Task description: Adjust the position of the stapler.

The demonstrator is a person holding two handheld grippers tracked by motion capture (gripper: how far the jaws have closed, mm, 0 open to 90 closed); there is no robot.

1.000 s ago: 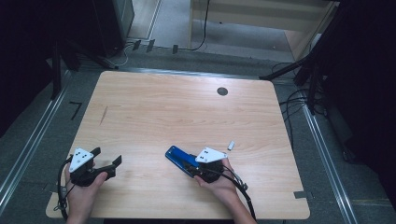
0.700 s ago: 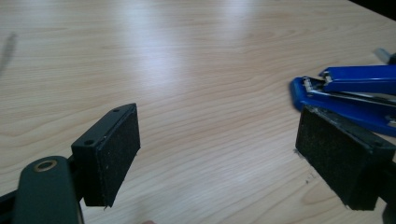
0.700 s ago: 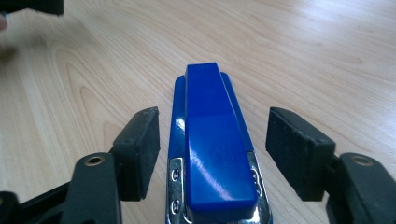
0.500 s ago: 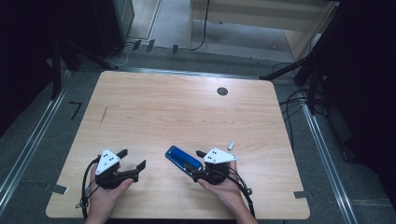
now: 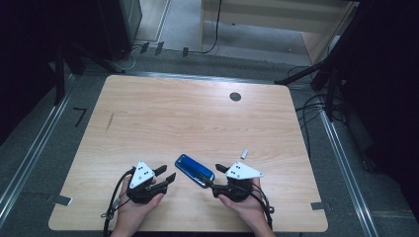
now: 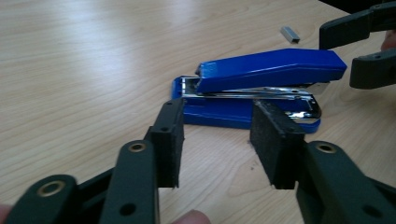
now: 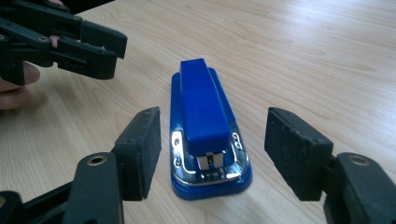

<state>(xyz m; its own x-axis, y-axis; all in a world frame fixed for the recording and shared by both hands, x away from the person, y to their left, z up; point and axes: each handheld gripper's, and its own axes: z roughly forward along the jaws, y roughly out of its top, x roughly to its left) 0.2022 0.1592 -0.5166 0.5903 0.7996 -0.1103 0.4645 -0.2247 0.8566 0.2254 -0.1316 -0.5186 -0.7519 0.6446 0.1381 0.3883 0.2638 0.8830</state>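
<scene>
Since the earlier frame the left gripper has slid right toward the blue stapler at lower centre of the tabletop, jaws narrowing yet empty, while the right gripper stands apart around its end, untouching.

You work at a light wooden table with rounded corners and a pale grain; a dark round grommet sits near its far edge, right of centre. Around it you see grey floor, dim at the sides, with metal rails running along the left and right of the table. Strips of tape mark the floor at your left. Beyond the far edge stands a light wooden cabinet, and to its left a dark unit. Black cables trail across the floor at your right, near dark stand legs. The light falls mostly on the tabletop; the room's edges are in shadow.
</scene>
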